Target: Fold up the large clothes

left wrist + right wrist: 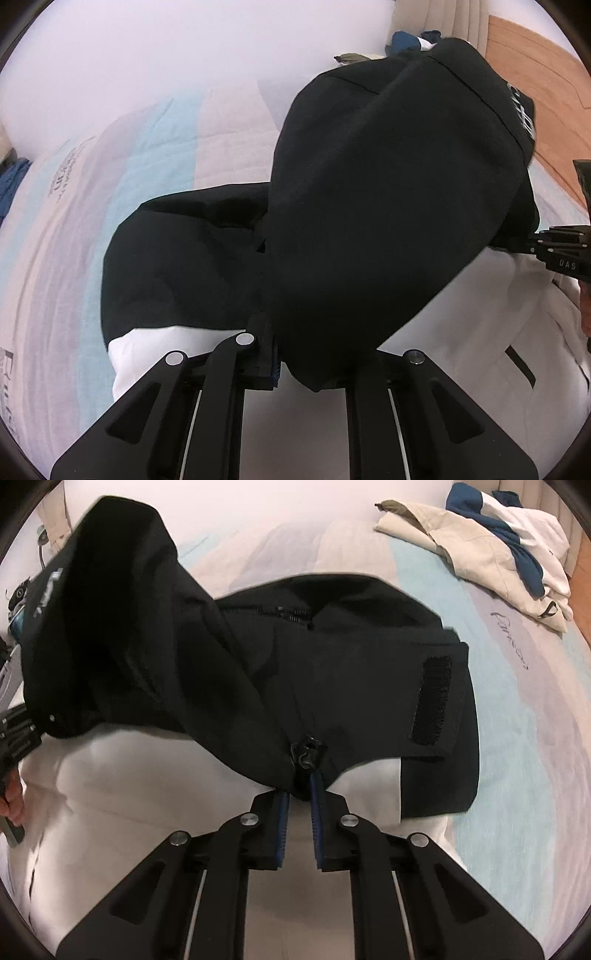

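Black, smooth shell fabric of a large black-and-white jacket (258,672) fills both views, its upper half lifted and draped over its white lower part, which lies on a pastel striped bedspread (517,720). The right gripper (300,797) clenches the black hem beside a zip slider (308,753), its blue ribbed pads (282,823) pinching cloth at their tips. The left gripper (273,354) is largely buried under a hanging black fold (369,221); its fingertips are hidden, though it appears clamped on the jacket's edge. A strip of hook-and-loop fastener (432,698) shows on a black flap. White lettering (521,110) on the fabric is too warped to read. At the bed's far corner lies a crumpled cream, white and blue garment (498,542), partly cut off by the lens rim. A wooden headboard (535,74) shows beyond.
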`<state>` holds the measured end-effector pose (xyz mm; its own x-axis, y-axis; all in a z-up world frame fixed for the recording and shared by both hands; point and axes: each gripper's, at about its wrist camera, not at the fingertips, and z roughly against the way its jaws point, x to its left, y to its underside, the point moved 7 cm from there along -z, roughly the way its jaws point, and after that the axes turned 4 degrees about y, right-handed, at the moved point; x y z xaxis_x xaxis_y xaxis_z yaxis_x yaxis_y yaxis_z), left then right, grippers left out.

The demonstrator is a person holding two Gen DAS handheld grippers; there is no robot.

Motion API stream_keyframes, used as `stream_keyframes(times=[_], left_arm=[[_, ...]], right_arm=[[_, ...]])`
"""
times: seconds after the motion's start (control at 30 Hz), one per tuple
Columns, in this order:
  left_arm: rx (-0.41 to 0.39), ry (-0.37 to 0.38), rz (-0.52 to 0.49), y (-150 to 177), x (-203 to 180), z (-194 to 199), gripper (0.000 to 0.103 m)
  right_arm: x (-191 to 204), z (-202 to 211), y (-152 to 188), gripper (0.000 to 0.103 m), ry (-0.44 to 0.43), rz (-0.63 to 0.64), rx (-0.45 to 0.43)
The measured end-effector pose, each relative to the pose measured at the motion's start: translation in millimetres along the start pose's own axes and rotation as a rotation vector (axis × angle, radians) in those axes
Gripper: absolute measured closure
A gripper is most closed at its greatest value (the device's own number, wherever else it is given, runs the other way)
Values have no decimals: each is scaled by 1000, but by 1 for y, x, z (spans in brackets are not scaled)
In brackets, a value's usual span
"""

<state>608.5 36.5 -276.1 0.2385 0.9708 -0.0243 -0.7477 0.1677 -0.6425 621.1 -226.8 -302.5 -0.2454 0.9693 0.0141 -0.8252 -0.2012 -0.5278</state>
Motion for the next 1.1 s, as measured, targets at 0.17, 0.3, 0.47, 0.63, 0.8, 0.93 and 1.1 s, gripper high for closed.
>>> stream_keyframes(times=[0.17, 0.3, 0.47, 0.63, 0.8, 0.93, 1.1], left_arm=[[-2, -26, -37, 6, -6, 15, 80], [-30, -29, -48, 11, -5, 39, 39], [-42, -14, -131, 9, -12, 60, 31], [-55, 21, -204, -15, -27, 58, 29], [-36, 68, -186, -39, -33, 42, 27], [-14, 122, -103, -52, -22, 28, 22], [27, 132, -48, -65, -7, 4, 52]], right_arm=[[3, 14, 2, 88, -13, 15, 1], [11, 35, 2, 65, -62, 51, -23], [29, 64, -16, 49, -109, 188, -76], [50, 71, -54, 42, -148, 312, -119], [67, 59, -81, 42, -233, 299, -102], [67, 43, -99, 45, -292, 244, -64], [59, 24, -119, 92, -285, 185, -11]])
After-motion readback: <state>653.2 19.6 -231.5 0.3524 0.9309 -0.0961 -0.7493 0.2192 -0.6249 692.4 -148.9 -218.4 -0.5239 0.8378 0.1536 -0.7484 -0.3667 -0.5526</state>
